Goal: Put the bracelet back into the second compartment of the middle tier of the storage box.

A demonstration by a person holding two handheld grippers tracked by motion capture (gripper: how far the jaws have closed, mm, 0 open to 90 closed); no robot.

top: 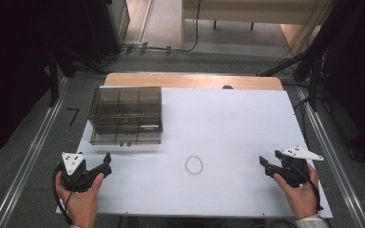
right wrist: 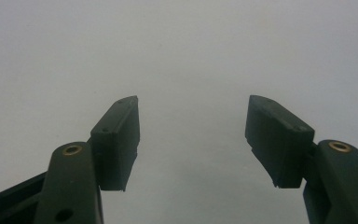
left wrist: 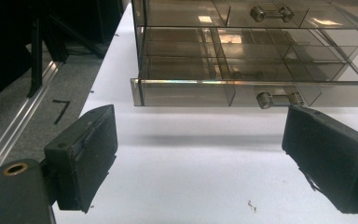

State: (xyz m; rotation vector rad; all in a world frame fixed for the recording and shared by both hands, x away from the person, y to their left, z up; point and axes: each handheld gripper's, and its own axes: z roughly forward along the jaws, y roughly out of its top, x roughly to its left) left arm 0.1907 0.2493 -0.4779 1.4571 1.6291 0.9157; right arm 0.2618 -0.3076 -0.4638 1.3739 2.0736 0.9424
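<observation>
Seen from above: white desk [top: 228,123] with a smoky clear drawer box [top: 126,115] at far left, and a small ring of chain [top: 194,165] near the front middle. Left gripper [top: 105,166] held at the front left corner, jaws wide open, empty, pointed at the box's lower drawer and its metal handle [left wrist: 278,99]. Right gripper [top: 264,165] at front right, jaws also open, holding nothing, well apart from the ring. No readable labels or writing anywhere.

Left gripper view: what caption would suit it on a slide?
Open left tongs face a smoky clear drawer box on the white table.
</observation>
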